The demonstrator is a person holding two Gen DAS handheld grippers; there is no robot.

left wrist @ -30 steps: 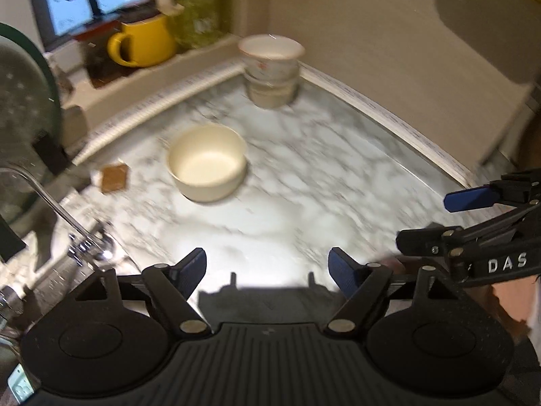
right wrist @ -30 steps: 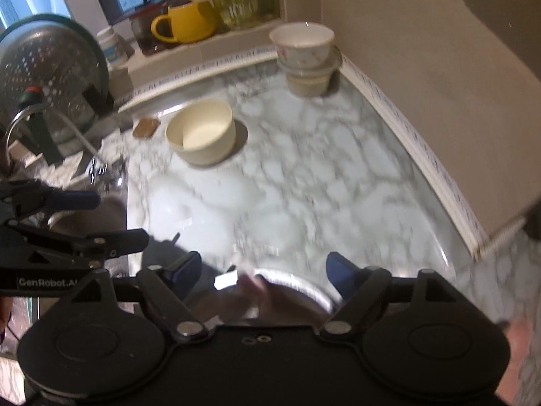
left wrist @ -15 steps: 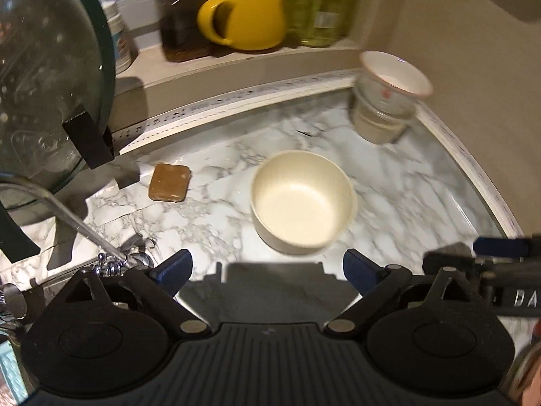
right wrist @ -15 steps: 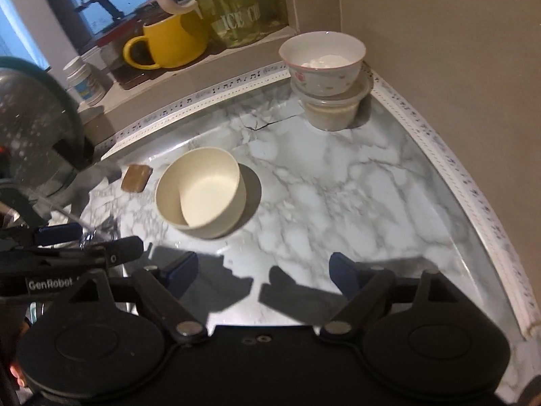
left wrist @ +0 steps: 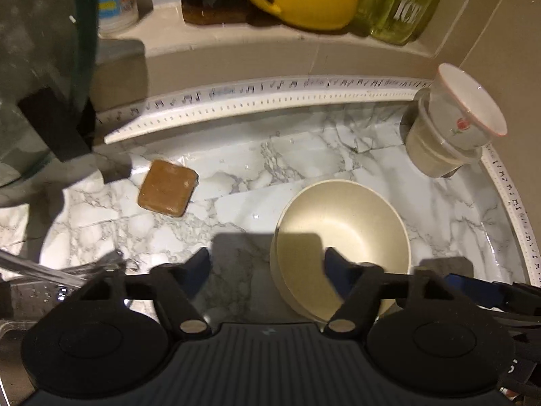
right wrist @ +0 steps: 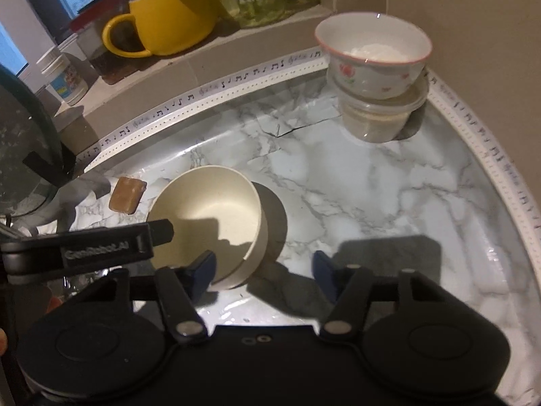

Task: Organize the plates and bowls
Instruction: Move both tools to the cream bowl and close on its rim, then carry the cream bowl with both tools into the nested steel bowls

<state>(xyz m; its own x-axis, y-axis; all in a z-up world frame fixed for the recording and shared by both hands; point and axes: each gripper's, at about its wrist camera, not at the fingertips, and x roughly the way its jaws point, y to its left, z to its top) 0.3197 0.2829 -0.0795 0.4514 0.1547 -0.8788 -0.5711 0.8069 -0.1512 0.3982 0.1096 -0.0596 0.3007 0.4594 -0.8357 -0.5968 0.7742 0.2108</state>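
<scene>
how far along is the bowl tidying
Done: a floral bowl already sits stacked on a clear container in the corner. In hand: both grippers, jaws closing, straddle opposite rims of the cream bowl, nothing gripped yet. Left: lifting it and placing it.

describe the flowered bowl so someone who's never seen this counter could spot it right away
Start at the marble counter and go to its far corner, where the two tiled walls meet. There the flowered bowl sits stacked on a clear plastic tub. Unlike the plain cream bowl out in the open, it has a pink rim and red flowers.
</scene>
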